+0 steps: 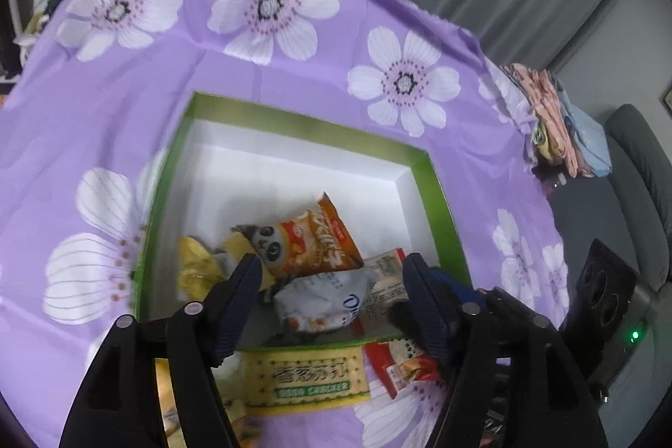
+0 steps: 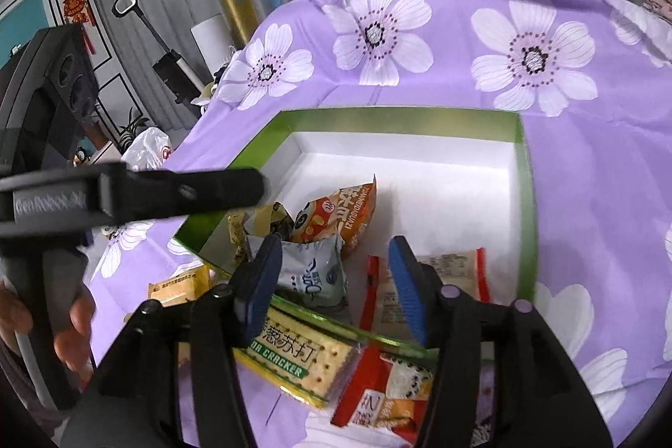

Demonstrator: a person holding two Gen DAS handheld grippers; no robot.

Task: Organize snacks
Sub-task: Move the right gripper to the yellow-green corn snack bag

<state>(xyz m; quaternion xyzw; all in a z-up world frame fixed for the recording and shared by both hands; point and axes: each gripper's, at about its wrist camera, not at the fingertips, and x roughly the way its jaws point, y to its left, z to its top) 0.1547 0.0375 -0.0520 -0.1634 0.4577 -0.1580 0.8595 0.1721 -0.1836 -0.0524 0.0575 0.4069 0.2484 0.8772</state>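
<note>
Snacks split between two places: four packets inside the green-rimmed box [image 1: 437, 187], more on the purple flowered cloth [image 1: 294, 78] just outside its near wall. Inside, bunched toward the near-left corner — an orange panda packet [image 1: 311, 242], a yellow packet [image 1: 195, 271], a silvery-white pouch [image 1: 323, 301] and a red-edged pale packet [image 2: 428, 280] lying flat beside them. Far half of the white floor bare, so plenty of room for the rest.

Outside, right against the near wall: a soda cracker pack [image 2: 306, 355] and a red packet [image 2: 386, 393] next to it, plus a small yellow box [image 2: 180, 284] off to the left (probably next in line, judging by how close they sit to the box).

Left gripper [image 1: 332, 267] spread wide, nothing between the blue pads, hovering over the near edge of the box above the silvery pouch. Right gripper [image 2: 336, 250] likewise spread and empty, poised over the same near wall, with the cracker pack directly beneath its fingers. Left tool also visible in the right wrist view, crossing in from the left, a bare hand [image 2: 71, 318] wrapped round its handle.

Judgement: sorting part done — loose packets kept near the rim for a short lift over the low wall. Crinkly, slippery wrappers; a pinch at a sealed edge likely safer than across the puffed middle.
</note>
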